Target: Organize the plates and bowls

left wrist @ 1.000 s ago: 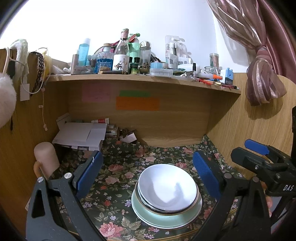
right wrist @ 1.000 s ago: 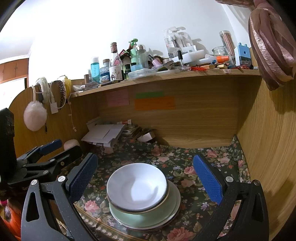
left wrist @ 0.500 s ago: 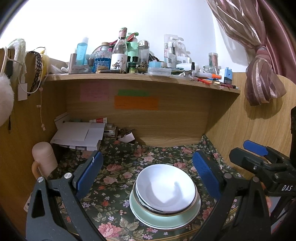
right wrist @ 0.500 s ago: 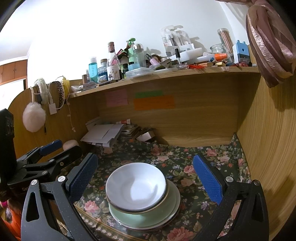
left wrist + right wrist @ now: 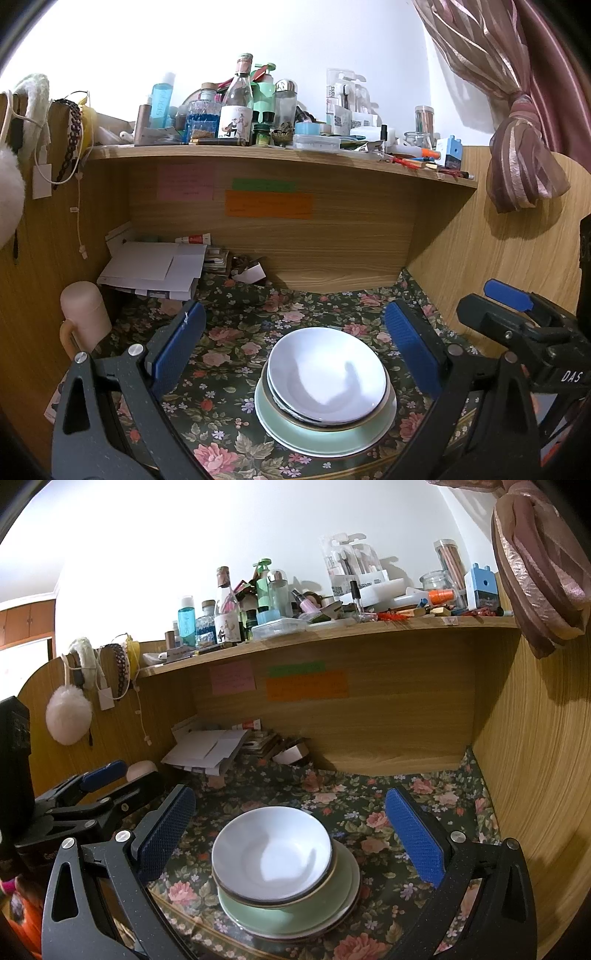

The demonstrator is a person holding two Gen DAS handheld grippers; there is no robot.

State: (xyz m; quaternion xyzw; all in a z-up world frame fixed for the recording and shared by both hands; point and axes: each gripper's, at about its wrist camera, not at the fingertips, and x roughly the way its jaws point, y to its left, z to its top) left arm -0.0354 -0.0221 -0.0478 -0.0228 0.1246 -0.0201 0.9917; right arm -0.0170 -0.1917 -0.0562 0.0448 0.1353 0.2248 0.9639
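A white bowl (image 5: pixel 327 373) (image 5: pixel 275 853) with a dark gold-edged rim sits nested in a stack on a pale green plate (image 5: pixel 325 434) (image 5: pixel 332 904), near the front edge of a floral-covered desk (image 5: pixel 236 332) (image 5: pixel 369 812). My left gripper (image 5: pixel 295 343) is open, its blue pads wide apart, just short of the stack with nothing between them. My right gripper (image 5: pixel 290 823) is open too, empty, hovering in front of the same stack. In the left wrist view the right gripper's body shows at the far right; in the right wrist view the left gripper's body shows at the far left.
A pink cup (image 5: pixel 83 314) stands at the desk's left. White papers and boxes (image 5: pixel 155 269) (image 5: pixel 207 749) lie at the back left. A wooden shelf (image 5: pixel 280 155) crowded with bottles overhangs the desk. Wooden side panels close both sides; a curtain (image 5: pixel 517 140) hangs at right.
Both views have shifted slightly: the stack sits a little lower and closer in frame. Both grippers stay open and empty; the bowls and plate have not moved.
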